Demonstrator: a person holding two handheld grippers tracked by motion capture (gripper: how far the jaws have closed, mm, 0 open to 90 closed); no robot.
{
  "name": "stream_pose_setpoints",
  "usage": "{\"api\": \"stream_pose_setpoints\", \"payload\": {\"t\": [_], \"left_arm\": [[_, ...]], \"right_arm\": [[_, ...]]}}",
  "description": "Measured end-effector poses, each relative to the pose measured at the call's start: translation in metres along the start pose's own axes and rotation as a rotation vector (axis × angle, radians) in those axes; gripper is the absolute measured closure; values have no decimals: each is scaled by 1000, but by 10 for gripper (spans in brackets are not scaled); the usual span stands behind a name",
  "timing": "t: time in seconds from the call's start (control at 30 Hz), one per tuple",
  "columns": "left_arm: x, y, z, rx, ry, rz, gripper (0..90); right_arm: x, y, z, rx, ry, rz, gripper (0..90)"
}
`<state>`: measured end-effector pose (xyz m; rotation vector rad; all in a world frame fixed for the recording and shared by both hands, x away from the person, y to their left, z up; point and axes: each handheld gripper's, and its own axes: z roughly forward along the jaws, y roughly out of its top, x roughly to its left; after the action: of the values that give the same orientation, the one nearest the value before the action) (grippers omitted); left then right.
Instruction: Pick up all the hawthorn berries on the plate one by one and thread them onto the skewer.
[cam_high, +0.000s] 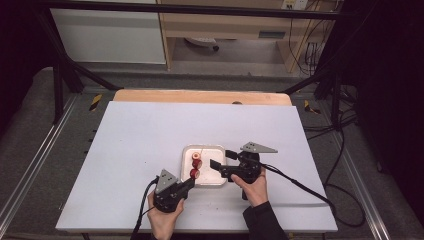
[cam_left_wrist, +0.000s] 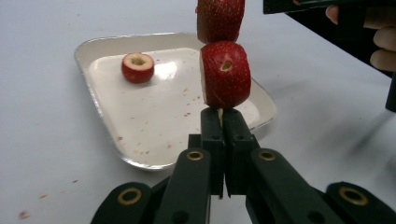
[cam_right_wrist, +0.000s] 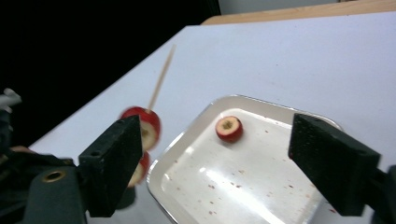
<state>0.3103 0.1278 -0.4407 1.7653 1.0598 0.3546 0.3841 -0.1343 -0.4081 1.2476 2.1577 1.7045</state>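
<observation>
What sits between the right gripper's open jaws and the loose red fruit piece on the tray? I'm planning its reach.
Bare tray floor with red specks, in the right gripper view; nothing blocks the right gripper from the fruit piece.

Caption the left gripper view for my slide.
Left gripper shut on a skewer threaded with two red fruit pieces, above a tray holding a third.

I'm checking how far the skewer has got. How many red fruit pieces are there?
3: two threaded on the skewer held by the left gripper, upper and lower; one loose piece in the tray.
</observation>
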Motion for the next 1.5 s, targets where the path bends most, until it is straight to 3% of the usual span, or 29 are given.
{"api": "stream_pose_setpoints", "payload": {"t": [0.3,0.33,0.4,0.53,0.77,1.5], "left_arm": [[15,0,-15,31,0,43,883],[19,1,-15,23,-8,62,883],[20,-1,-18,47,-1,44,883],[24,-1,-23,57,8,61,883],[29,-2,-30,70,13,73,883],[43,-6,-39,80,9,69,883]], "right_arm": [[-11,7,1,109,-41,-49,108],[-11,8,1,126,-48,-59,102],[-12,10,2,161,-59,-86,96],[-10,13,6,234,-62,-139,84],[-5,19,16,320,-68,-189,82],[4,41,61,417,-97,-248,83]]}}
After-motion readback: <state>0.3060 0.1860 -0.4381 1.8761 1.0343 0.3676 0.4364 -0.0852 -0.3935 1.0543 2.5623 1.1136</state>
